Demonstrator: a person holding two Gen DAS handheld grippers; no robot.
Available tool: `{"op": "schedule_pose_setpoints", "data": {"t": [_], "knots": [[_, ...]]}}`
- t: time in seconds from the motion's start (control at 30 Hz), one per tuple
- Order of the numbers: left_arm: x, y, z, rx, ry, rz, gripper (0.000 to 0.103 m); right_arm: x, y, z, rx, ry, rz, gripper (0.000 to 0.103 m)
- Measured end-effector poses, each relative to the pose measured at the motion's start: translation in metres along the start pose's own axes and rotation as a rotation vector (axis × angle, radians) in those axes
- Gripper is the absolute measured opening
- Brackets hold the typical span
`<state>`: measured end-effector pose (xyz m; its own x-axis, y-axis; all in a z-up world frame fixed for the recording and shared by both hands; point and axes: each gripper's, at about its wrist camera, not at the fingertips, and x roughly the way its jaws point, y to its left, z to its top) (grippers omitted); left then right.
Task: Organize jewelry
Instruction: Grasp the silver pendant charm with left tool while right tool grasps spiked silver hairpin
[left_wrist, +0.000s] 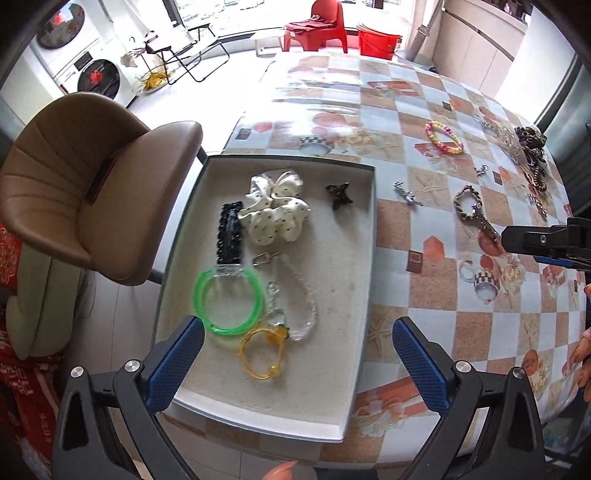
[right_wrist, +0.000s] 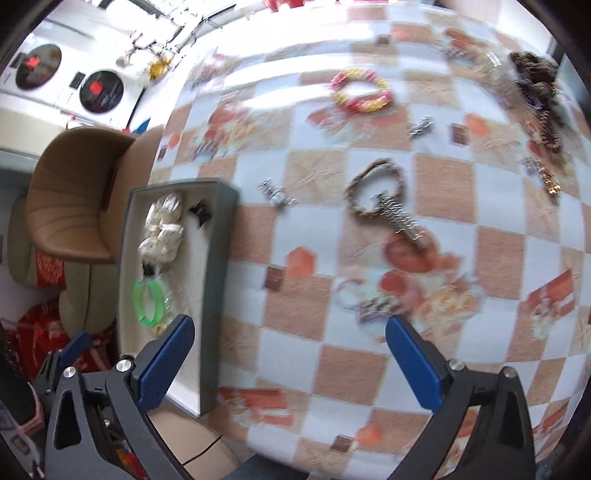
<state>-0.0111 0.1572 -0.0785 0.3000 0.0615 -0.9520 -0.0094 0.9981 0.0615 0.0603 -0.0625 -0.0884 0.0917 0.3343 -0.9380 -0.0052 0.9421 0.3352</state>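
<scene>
The left gripper (left_wrist: 297, 350) hovered, jaws wide and empty, over the tray (left_wrist: 354, 373) at lower centre, holding sorted pieces; the right gripper (right_wrist: 290, 354), likewise wide, faced a braided bracelet (right_wrist: 373, 192) loose on the counter (right_wrist: 295, 306), seemingly next.

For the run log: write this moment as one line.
left gripper: open, over tray | right gripper: open, empty, over table | brown bracelet: on table, ahead

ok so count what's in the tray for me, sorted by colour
Green bangle: 1
Yellow bracelet: 1
Black hair clip: 1
Dark butterfly clip: 1
White dotted scrunchie: 1
Clear bead chain: 1
Total in the tray: 6
</scene>
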Motion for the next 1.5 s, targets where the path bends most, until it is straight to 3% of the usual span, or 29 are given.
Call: {"op": "schedule_pose_setpoints", "data": {"t": [0.33, 0.77, 0.83, 0.93, 1.03, 1.2, 1.3, 1.4, 1.5], "knots": [[0.009, -0.040, 0.015, 0.021, 0.021, -0.100, 0.103, 0.010, -0.043, 0.012, -0.011, 0.074, -0.089, 0.103], [0.041, -0.076, 0.045, -0.057, 0.059, -0.183, 0.103, 0.038, -0.066, 0.033, -0.089, 0.086, -0.162, 0.103], [0.047, -0.080, 0.050, -0.066, 0.062, -0.190, 0.092, 0.041, -0.065, 0.036, -0.118, 0.075, -0.171, 0.102], [0.059, -0.087, 0.059, -0.071, 0.076, -0.198, 0.092, 0.048, -0.062, 0.040, -0.166, 0.063, -0.179, 0.090], [0.070, -0.095, 0.066, -0.069, 0.088, -0.209, 0.082, 0.056, -0.058, 0.043, -0.209, 0.060, -0.177, 0.073], [0.091, -0.107, 0.078, -0.092, 0.107, -0.216, 0.082, 0.069, -0.051, 0.047, -0.263, 0.051, -0.192, 0.047], [0.103, -0.113, 0.086, -0.106, 0.114, -0.209, 0.082, 0.072, -0.048, 0.049, -0.287, 0.027, -0.219, 0.037], [0.116, -0.119, 0.095, -0.119, 0.122, -0.192, 0.076, 0.071, -0.051, 0.051, -0.285, 0.012, -0.240, 0.020], [0.128, -0.124, 0.103, -0.138, 0.122, -0.165, 0.076, 0.068, -0.058, 0.052, -0.270, 0.010, -0.225, 0.016]]}}
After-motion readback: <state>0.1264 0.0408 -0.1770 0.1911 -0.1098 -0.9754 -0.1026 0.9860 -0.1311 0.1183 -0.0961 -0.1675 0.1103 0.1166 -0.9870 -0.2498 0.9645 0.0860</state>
